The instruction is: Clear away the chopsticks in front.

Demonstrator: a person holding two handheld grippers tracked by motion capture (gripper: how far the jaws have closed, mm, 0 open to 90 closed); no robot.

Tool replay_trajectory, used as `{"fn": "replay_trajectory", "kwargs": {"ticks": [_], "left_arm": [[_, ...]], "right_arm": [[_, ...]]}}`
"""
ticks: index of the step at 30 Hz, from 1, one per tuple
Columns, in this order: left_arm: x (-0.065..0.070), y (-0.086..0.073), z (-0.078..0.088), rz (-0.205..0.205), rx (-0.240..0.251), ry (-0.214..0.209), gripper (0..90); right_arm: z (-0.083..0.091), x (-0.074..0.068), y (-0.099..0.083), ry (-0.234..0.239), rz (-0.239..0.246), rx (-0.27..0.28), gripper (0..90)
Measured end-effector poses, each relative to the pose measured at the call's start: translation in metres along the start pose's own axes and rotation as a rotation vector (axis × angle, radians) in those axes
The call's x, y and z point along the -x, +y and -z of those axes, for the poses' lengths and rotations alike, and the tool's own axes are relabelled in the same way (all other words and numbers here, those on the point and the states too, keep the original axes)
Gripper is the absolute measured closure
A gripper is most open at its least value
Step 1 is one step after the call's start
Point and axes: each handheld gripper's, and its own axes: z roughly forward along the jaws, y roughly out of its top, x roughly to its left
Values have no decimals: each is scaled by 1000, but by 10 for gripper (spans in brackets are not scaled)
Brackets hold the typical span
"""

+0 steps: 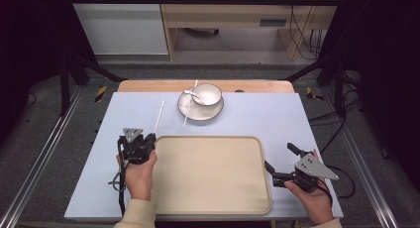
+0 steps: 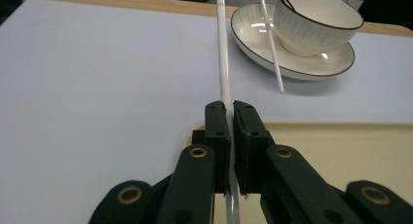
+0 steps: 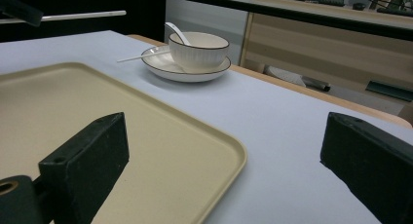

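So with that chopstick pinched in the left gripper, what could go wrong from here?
The left gripper holds the white chopstick near one end, so the long free length could pivot or slip in the jaws. Its far end points toward the plate, where a second chopstick leans on the rim; a swing might knock that one off. The tray lies close beside the gripper, so the held chopstick could catch on its raised edge.

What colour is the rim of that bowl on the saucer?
The white ribbed ceramic bowl has a thin dark brown rim line, clearest in the left gripper view.
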Motion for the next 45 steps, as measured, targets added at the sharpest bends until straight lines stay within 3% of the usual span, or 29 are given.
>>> {"fn": "replay_trajectory", "kwargs": {"ticks": [11, 18, 31, 45], "left_arm": [[8, -29, 24, -1, 0, 15, 849], [25, -42, 34, -28, -9, 21, 849], [28, -64, 57, 16, -23, 43, 849], [33, -80, 59, 24, -75, 55, 849]], "right_arm": [[-1, 1, -1, -6, -18, -11, 30], [-1, 1, -1, -3, -25, -12, 30], [-2, -1, -2, 10, -33, -17, 31], [-2, -3, -1, 24, -35, -15, 35]]}}
